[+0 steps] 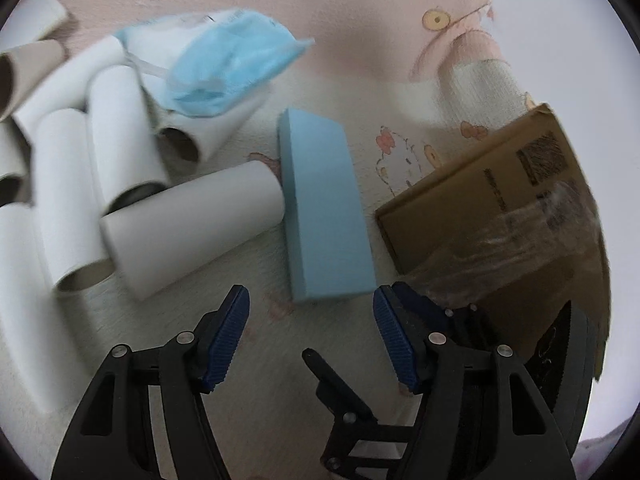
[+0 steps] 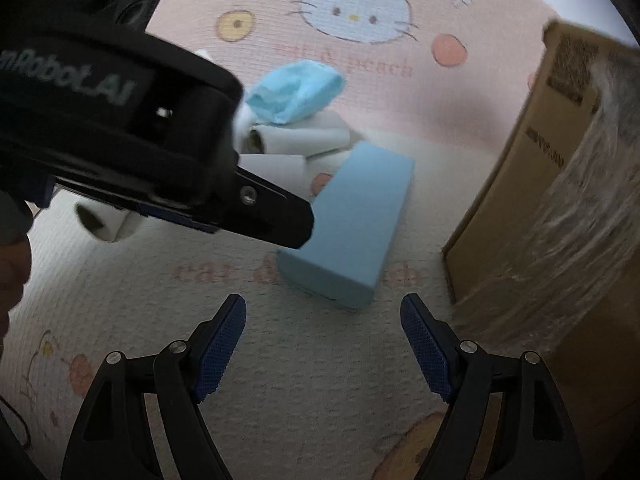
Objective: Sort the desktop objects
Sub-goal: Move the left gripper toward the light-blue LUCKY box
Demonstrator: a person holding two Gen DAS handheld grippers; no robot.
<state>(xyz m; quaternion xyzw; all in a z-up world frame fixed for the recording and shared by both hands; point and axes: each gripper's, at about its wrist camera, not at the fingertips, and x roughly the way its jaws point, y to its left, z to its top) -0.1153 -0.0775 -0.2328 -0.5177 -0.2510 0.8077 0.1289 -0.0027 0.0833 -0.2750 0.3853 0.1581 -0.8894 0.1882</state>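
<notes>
A light blue rectangular box [image 1: 324, 208] lies flat on the patterned cloth, its near end just beyond my left gripper [image 1: 312, 304], which is open and holds nothing. Several white cardboard tubes [image 1: 192, 224] lie heaped to the box's left; one touches its side. A crumpled blue face mask [image 1: 232, 64] rests on the far tubes. In the right wrist view the same blue box [image 2: 356, 224] lies ahead of my right gripper [image 2: 324, 312], open with nothing between its fingers. The left gripper's black body [image 2: 160, 140] reaches in from the left over the tubes [image 2: 304, 136] and mask [image 2: 296, 88].
A brown cardboard box [image 1: 512, 208] partly wrapped in clear film stands to the right of the blue box, and it fills the right side in the right wrist view [image 2: 560, 200]. The cartoon-printed cloth [image 2: 160, 300] covers the surface. A hand shows at the left edge [image 2: 12, 256].
</notes>
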